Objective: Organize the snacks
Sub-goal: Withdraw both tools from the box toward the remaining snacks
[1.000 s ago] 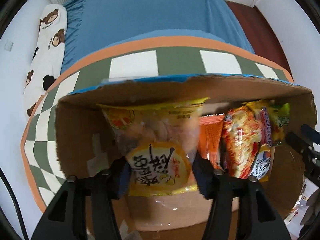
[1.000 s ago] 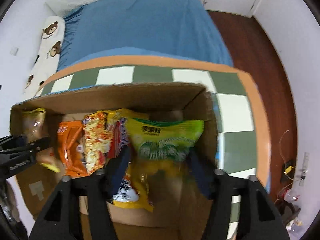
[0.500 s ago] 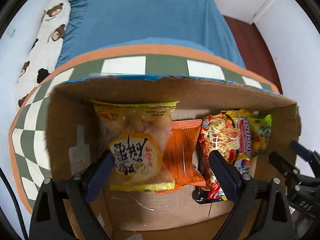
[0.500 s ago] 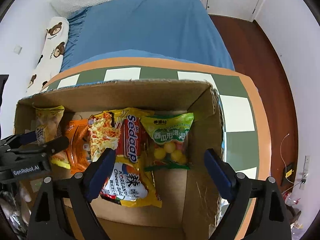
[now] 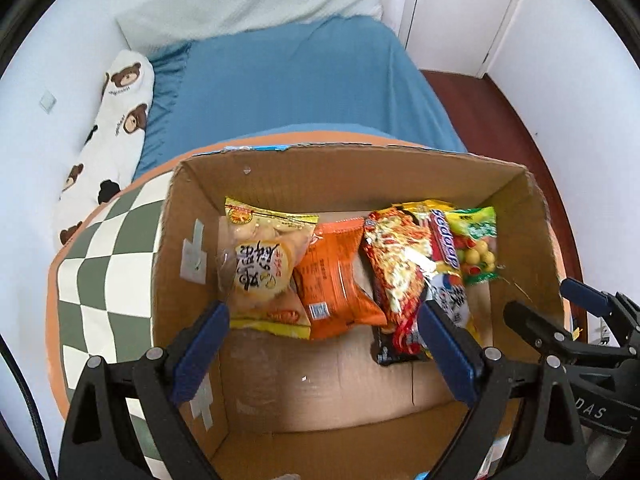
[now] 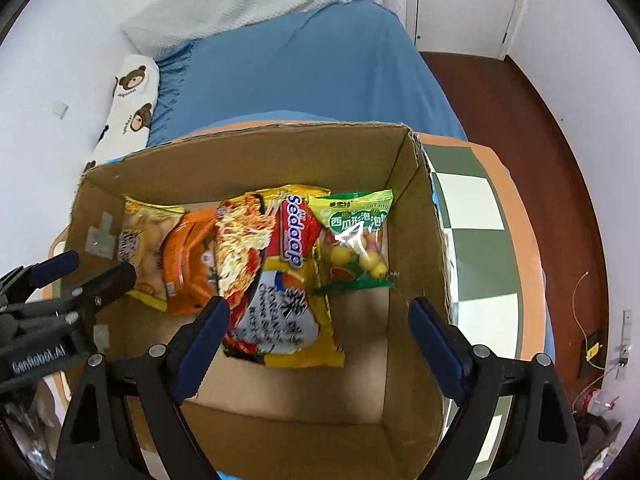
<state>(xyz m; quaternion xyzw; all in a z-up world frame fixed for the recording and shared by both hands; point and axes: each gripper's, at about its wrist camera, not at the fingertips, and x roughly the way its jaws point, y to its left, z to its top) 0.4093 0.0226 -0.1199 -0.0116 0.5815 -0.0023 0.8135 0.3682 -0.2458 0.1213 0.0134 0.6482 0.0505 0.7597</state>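
Released since a second ago: yellow biscuit bag (image 5: 262,268) and green candy bag (image 6: 356,240), both now standing in the cardboard box (image 5: 360,176). Left gripper (image 5: 324,336) and right gripper (image 6: 318,330) lifted above them, jaws just opened wide, nothing between. Orange packet (image 5: 334,280) and noodle packs (image 6: 280,264) overlapping in the middle, lower edges hidden.

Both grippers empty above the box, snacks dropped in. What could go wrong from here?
1. The packets only lean on the back wall of the box; the Sedaap pack overlaps the noodle pack, so the row may slump flat.
2. The green candy bag stands alone at the end and could tip.
3. The left gripper and right gripper hang close together and might collide.
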